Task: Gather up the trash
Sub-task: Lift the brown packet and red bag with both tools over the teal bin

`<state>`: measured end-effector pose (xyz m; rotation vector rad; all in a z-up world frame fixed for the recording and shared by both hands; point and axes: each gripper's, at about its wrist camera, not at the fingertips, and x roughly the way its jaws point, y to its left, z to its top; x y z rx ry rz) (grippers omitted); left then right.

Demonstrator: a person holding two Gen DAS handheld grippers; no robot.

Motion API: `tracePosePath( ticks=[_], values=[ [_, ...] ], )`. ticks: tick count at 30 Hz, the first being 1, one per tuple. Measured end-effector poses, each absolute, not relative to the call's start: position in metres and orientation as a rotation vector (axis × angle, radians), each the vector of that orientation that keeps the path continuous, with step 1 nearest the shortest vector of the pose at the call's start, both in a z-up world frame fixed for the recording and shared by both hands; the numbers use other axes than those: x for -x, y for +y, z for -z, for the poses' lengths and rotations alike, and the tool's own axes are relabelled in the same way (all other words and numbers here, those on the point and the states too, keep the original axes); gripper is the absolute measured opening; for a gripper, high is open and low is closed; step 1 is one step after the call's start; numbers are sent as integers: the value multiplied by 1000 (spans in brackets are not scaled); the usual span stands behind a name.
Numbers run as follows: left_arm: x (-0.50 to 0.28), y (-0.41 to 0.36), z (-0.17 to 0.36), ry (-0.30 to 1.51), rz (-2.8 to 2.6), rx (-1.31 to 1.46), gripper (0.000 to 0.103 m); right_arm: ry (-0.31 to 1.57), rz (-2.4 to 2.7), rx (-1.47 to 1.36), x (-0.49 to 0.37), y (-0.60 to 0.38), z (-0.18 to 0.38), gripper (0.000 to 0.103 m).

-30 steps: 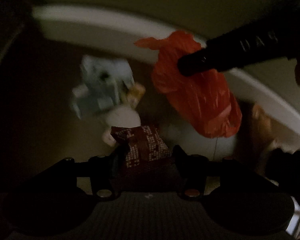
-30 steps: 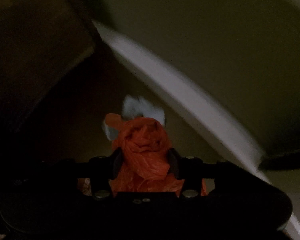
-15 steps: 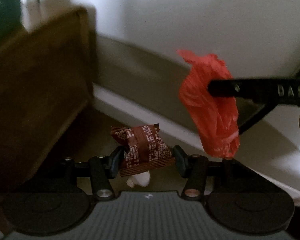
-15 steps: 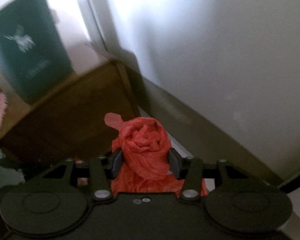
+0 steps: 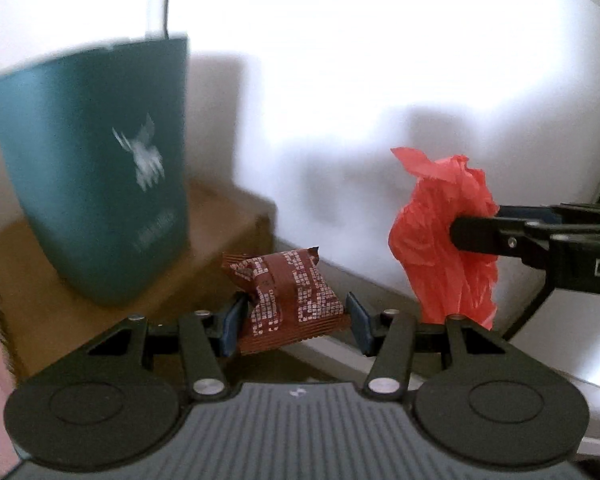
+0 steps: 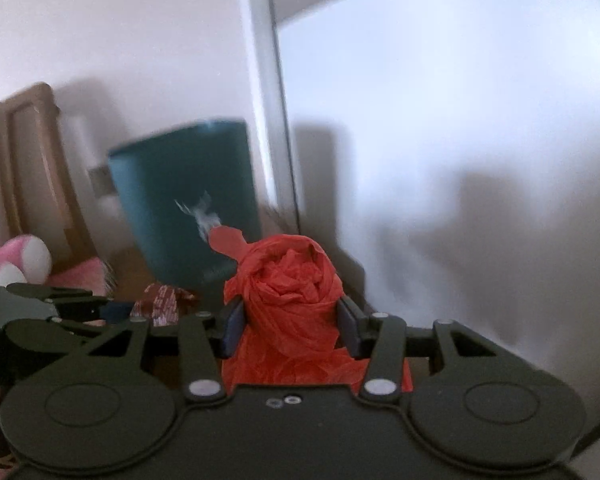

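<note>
Teal plastic marks the bin (image 5: 96, 168), which stands upright on a brown wooden surface (image 5: 220, 220) against a white wall (image 5: 380, 80). To the right of the bin and lower in the left wrist view, the left gripper (image 5: 292, 322) has its 2 fingers closed on a brown wrapper (image 5: 292, 300) printed with small white marks. Further right of the bin, the right gripper (image 5: 476, 232) reaches in from the side with its fingers clamped on a crumpled red bag (image 5: 436, 248), held in the air and apart from the wrapper. In the right wrist view the bag (image 6: 288, 292) sits between the blue pads just in front of the bin (image 6: 188, 200), with a pink plush toy (image 6: 20, 260) to the bin's left.
</note>
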<state>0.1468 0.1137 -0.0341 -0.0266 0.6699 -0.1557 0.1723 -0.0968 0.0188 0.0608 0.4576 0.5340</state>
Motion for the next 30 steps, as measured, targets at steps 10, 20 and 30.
tracePosePath(
  ticks=[10,20,30],
  values=[
    [-141,159,-58,491,94,20,53,269,-585,-40,-163,-49,-107,47],
    [-165,207,-121,390,24,22,53,107,-626,-53,-190,-3,-190,47],
    [-202,244,-145,397,-34,16,53,85,-612,-102,-263,66,-220,47]
  ],
)
